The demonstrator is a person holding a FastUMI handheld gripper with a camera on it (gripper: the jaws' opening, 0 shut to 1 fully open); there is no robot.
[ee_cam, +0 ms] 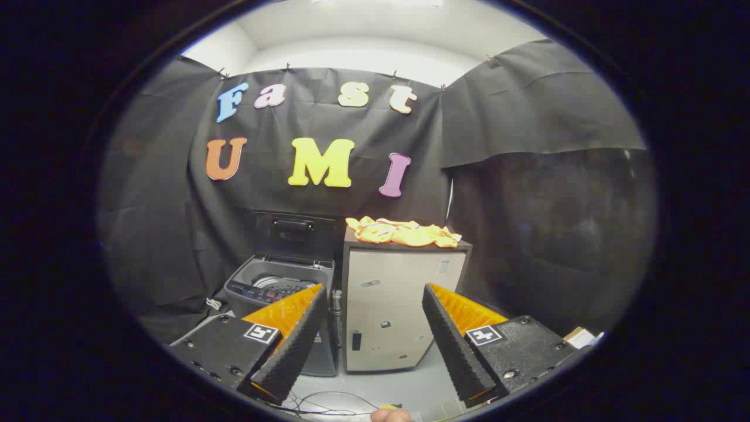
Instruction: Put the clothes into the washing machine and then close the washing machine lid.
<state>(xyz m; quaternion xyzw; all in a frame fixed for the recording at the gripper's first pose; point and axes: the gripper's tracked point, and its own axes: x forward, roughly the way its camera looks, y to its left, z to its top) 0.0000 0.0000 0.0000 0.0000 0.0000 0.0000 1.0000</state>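
Yellow cloth with orange patches lies in one crumpled heap, the clothes (403, 232), on the dark top of a single pale cabinet (398, 310) that stands against the black-draped wall. I cannot separate the heap into pieces from here, so whether it is one garment or several I cannot tell. Just beside the cabinet, touching or nearly touching its side, stands one grey top-loading washing machine (280, 293). Its lid (295, 233) is raised upright against the cloth behind, and the drum opening shows below it, with a dark control strip along the front rim.

The gripper (372, 305) hangs well short of both, its two fingers spread wide with nothing between them but open air; the cabinet front shows in the gap. One finger lines up with the washer, the other with the cabinet's far edge. Each finger body carries one small square black-and-white marker, two in all.

The cabinet door bears a few small stickers or fittings, too small to read. A thin dark cable (328, 404) loops on the light floor ahead of the fingers. Low down, between the fingers, the tip of a person's finger (391, 415) peeks in.
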